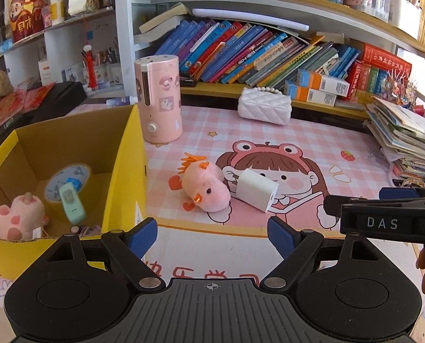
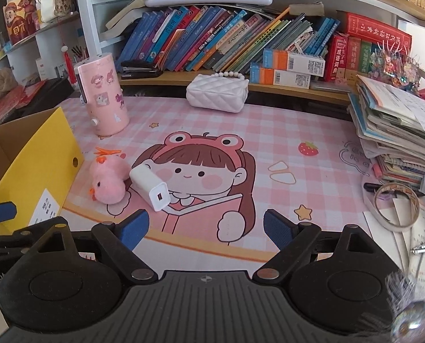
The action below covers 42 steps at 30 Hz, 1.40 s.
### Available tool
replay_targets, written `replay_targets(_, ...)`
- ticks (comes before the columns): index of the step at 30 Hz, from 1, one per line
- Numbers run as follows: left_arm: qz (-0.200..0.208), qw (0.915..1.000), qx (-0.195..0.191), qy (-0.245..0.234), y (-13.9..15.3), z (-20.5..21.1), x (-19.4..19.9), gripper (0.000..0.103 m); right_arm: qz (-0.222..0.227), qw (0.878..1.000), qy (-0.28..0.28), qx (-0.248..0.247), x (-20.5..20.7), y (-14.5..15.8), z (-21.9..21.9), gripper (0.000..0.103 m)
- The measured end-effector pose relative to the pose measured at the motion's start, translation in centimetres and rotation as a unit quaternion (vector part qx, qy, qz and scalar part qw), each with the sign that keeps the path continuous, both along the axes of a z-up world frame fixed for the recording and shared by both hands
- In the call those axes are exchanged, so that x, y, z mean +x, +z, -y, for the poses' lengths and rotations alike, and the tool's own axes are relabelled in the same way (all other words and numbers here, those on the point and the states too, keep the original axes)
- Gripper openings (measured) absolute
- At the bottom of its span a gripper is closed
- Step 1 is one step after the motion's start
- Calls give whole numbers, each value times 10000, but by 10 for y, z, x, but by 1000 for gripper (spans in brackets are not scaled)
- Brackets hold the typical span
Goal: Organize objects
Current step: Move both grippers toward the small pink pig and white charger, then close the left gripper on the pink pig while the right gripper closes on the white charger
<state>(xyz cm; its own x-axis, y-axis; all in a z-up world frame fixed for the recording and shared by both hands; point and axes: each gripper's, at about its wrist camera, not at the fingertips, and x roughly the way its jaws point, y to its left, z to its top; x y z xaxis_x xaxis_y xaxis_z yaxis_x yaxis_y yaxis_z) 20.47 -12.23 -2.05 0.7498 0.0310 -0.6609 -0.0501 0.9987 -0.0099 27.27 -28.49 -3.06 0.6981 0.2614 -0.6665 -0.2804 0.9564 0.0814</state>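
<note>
Two grippers in view, both spread wide and holding nothing: left gripper (image 1: 212, 235) low over the near edge of the pink cartoon mat (image 1: 298, 143), right gripper (image 2: 206, 228) likewise, blue pads well apart. Lying on the mat ahead, touching each other: pink plush chick (image 1: 205, 190) on its side and white USB charger (image 1: 255, 190), tipped against the chick's flank, prongs hidden behind the plush in the right wrist view. Just left of the chick, open yellow cardboard box (image 1: 126, 154), near wall cut off by the left gripper body in the left wrist view. Inside the box, only partly visible: roll of tape (image 1: 66, 183), mint-green small device (image 1: 72, 203) leaning on the roll with label too small to read, and pink spotted plush (image 1: 15, 218), face turned away. Something small and pale at the box floor near the front wall, too hidden to name. Behind the box, upright on the surface, pink cylindrical humidifier (image 1: 159, 100) with stickers. Farther back, white quilted purse (image 1: 265, 105) with a bead handle, against the shelf edge. At right, leaning stack of booklets (image 2: 398, 131), cut by the frame edge; beside it a ring of white tape (image 2: 395, 205) lying over papers, a dark pen partly covered under it. Right gripper's side seen from the left wrist camera, only its tip and "DAS" lettering in frame.
</note>
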Motion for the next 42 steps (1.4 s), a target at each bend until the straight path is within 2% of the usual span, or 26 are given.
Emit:
replay_targets(4,68,9999,85,21,2,4,6,85,31,10000,62,56,7,1,1,88)
replay_targets(6,77,9999,128,19,3,5,9,80,67,9999,99,77,12,3,1,87)
replay_targets(8,60,9998,175,19,1,7,13,79,87,9998,144,115,17,3,1,82)
replay_targets(11,4,9997,241,9,-2,10,20,72,79,9996,202,172,23,3,-1,77)
replay_targets(19,-105,9991,385,125,-12,15,49,68,34,9994,255,219,34,-1,-5,76)
replay_targets(21,-165,9985,492,201,-15,16,58,59,39,9994,220,259,38,-1,-4,76)
replay_targets(24,-320,9974,561,312,-21,17,73,54,69,9994,222,249,46,0,-3,76)
replay_targets(32,-478,9966,202,645,-41,7,108,56,101,9995,236,207,65,0,1,75)
replay_targets(34,-601,9958,181,665,-48,6,119,61,82,9995,243,191,67,0,1,75)
replay_targets(38,-728,9943,217,744,-60,4,134,61,93,9993,308,200,67,0,2,75)
replay_targets(40,-772,9938,187,774,-65,2,138,59,99,9992,320,203,66,1,3,75)
replay_targets(42,-770,9940,146,762,-67,-1,139,50,90,9993,313,198,66,0,3,75)
